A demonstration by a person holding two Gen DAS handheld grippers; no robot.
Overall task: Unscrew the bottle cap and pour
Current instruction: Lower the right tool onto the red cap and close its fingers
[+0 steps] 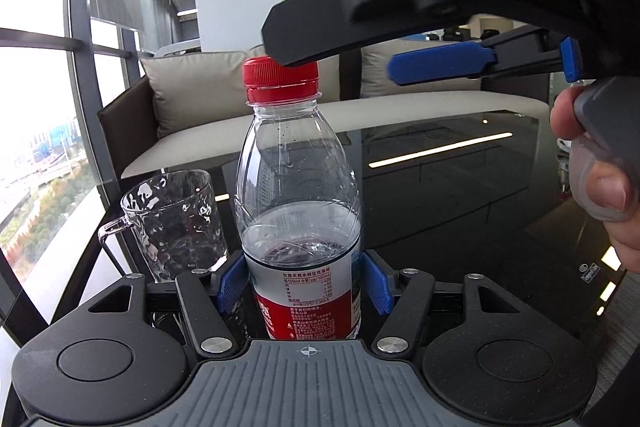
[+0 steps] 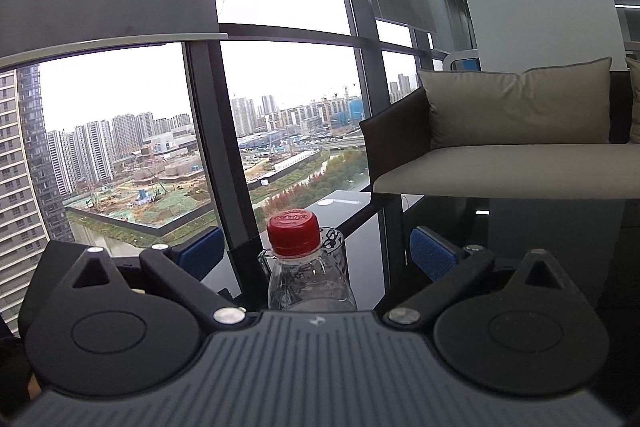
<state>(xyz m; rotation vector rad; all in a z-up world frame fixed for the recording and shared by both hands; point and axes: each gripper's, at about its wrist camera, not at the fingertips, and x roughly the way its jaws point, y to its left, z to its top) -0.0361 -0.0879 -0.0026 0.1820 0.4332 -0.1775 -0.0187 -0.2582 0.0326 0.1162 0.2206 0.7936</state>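
floor-to-ceiling windows with a grey city view and a beige sofa [image 2: 516, 167] with cushions sit behind a dark glossy glass table [image 1: 460, 187], whose surface mirrors the ceiling lights.

on that table stands a clear plastic water bottle [image 1: 298, 187], upright, roughly a third full, with a red and white label and its red screw cap [image 1: 280, 77] on the neck. the left gripper [image 1: 302, 285] pinches the bottle low on its body, at the label; its blue pads [image 1: 374, 285] press against both sides. the low, firm hold reads as an anchor: it would keep the bottle from spinning or tipping while the cap is twisted, and it leaves the neck free for the other tool.

the right gripper [image 2: 318, 253] hangs at cap height with its jaws spread wide, the cap sitting between its blue pads [image 2: 434, 253] without either touching it. in the left wrist view one black finger crosses just in front of the cap's top edge; whether it grazes it cannot be told. the spread looks like preparation for closing around the cap.

an empty clear glass mug [image 1: 176, 227] with a dimpled wall and a handle stands just beside the bottle, on its left in the left wrist view, close enough that the pour would need only a short tilt. the unscrewing seems not yet begun.
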